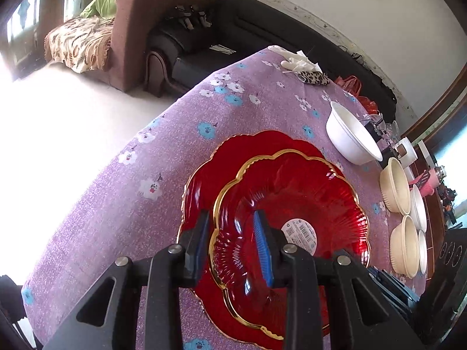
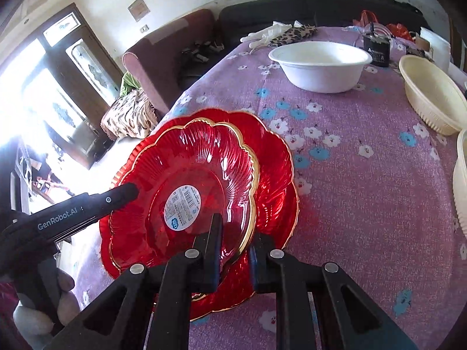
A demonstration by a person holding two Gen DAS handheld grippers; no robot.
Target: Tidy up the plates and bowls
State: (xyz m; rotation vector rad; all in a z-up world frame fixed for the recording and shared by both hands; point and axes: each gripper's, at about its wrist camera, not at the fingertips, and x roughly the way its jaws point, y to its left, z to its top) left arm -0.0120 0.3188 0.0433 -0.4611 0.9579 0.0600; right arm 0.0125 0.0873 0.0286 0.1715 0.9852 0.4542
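Note:
A smaller red glass plate (image 1: 294,201) with a gold rim and a white label lies on a larger red plate (image 1: 233,151) on the purple flowered tablecloth (image 1: 116,204). My left gripper (image 1: 233,233) straddles the smaller plate's near rim, jaws apart, one finger outside and one inside. In the right wrist view the smaller plate (image 2: 189,169) sits on the larger plate (image 2: 274,157); my right gripper (image 2: 236,239) straddles its opposite rim, jaws also apart. The left gripper's body (image 2: 73,213) shows at the left.
A white bowl (image 1: 350,134) (image 2: 321,64) stands further back. Several cream and white bowls (image 1: 402,204) (image 2: 432,99) line the right side. Gloves and a leopard pouch (image 1: 312,77), a black box (image 2: 376,49) and red bags lie at the far end. Sofas stand beyond the table.

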